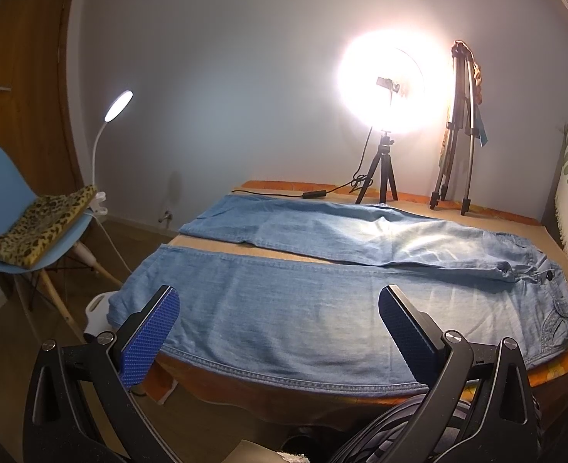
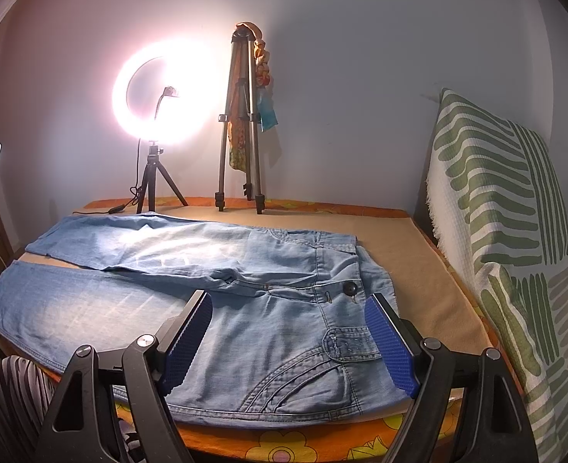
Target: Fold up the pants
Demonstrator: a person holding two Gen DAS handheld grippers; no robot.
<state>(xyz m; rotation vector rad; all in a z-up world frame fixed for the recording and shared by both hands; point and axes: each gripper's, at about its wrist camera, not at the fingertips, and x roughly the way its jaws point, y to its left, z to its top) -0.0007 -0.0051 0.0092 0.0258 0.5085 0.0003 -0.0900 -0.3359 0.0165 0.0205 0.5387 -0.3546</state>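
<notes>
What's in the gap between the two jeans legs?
Nothing: only a bare strip of the tan cover shows between the far leg and the near leg. The left wrist view shows it best.

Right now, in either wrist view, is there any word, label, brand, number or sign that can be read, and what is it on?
None can be read.
Light blue denim pants: waistband button and pocket stitching carry no legible lettering.
Small blue tag hanging on the tall grey tripod: too blurred to tell.
</notes>
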